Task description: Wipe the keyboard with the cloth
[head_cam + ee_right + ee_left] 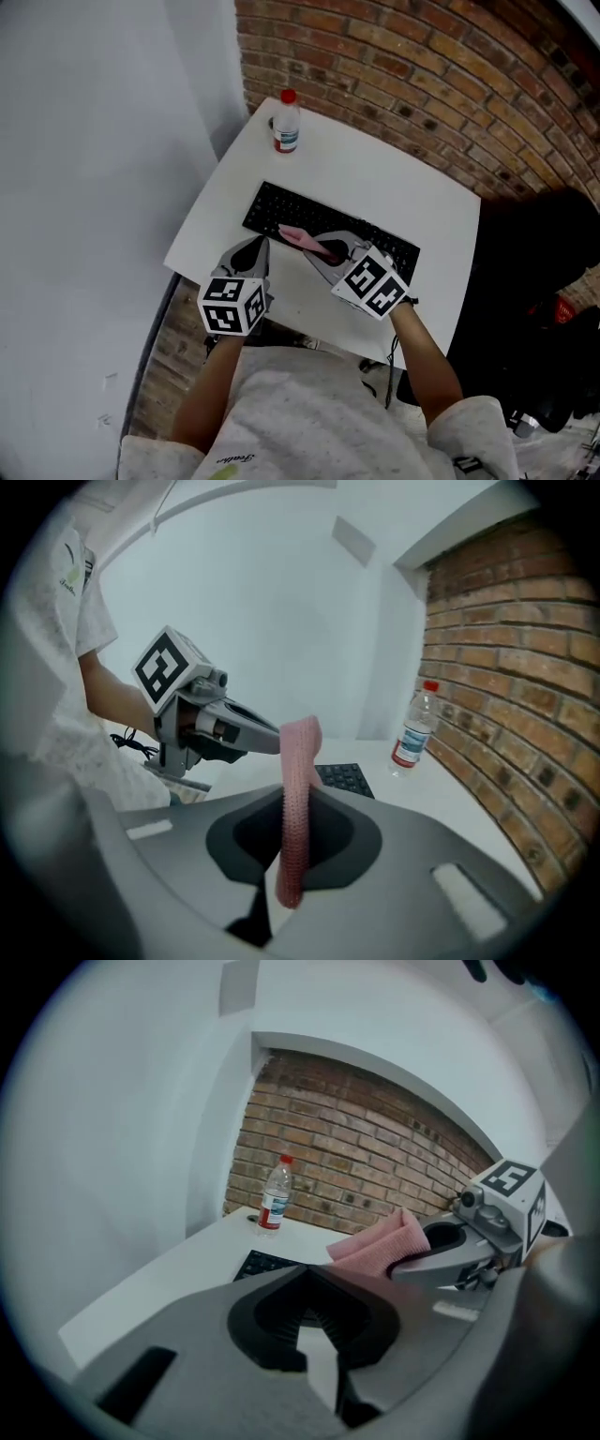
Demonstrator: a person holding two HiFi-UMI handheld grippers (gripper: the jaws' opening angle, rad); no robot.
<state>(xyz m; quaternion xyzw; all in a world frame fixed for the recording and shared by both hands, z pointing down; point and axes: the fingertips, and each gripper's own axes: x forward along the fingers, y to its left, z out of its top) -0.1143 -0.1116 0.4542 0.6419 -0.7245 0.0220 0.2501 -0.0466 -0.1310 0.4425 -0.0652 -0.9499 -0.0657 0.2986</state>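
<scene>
A black keyboard (281,211) lies across the middle of the white table (441,244). My right gripper (323,251) is shut on a folded pink cloth (302,240), held just over the keyboard's near edge. In the right gripper view the cloth (298,789) stands upright, pinched between the jaws, with its lower end hanging below them. My left gripper (255,246) hovers just left of the cloth by the keyboard's near-left corner, shut and holding nothing. From the left gripper view the cloth (380,1246) sticks out of the right gripper (441,1260) above the keyboard (262,1263).
A clear water bottle (286,122) with a red cap stands at the table's far left corner. A brick wall (422,75) runs behind the table and a white wall (94,141) to the left. Dark furniture (534,281) sits right of the table.
</scene>
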